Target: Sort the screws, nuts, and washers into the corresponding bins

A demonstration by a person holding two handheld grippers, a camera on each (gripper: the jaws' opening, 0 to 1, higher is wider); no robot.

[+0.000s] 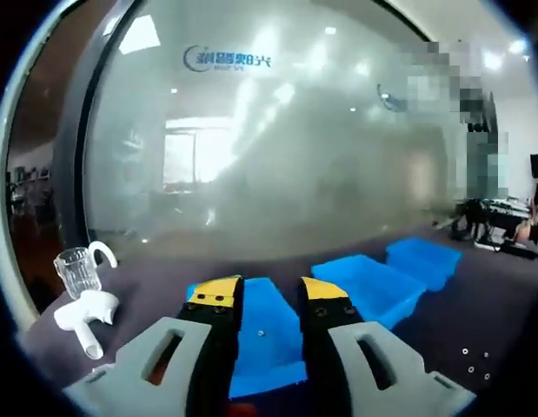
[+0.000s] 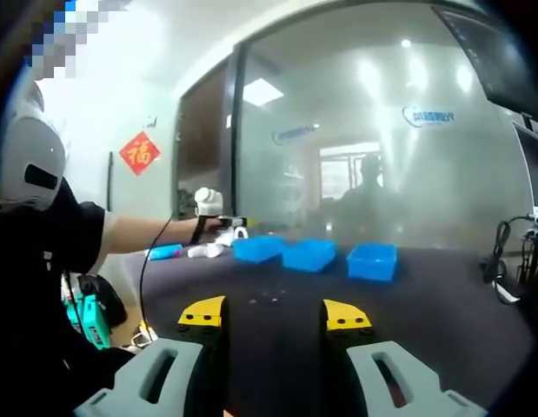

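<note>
Bright indoor light. Ceiling lamps glare off the frosted glass wall ahead of each hand-held gripper. Soft focus throughout; fisheye bending curves the edges.

3 blue bins, 1 glass cup, 4 small fasteners

Three bins in a row on the table, glass wall behind.

In my left gripper view, the nearest bin sits just ahead of my left gripper, the middle bin to its right and farther, the far bin beyond that, each just beside the next. A glass cup stands left of the nearest bin, with a hooked fitting before it. Small loose parts lie on the table at right. In my right gripper view, the bins lie well ahead of my right gripper, my left hand at their left end.
</note>
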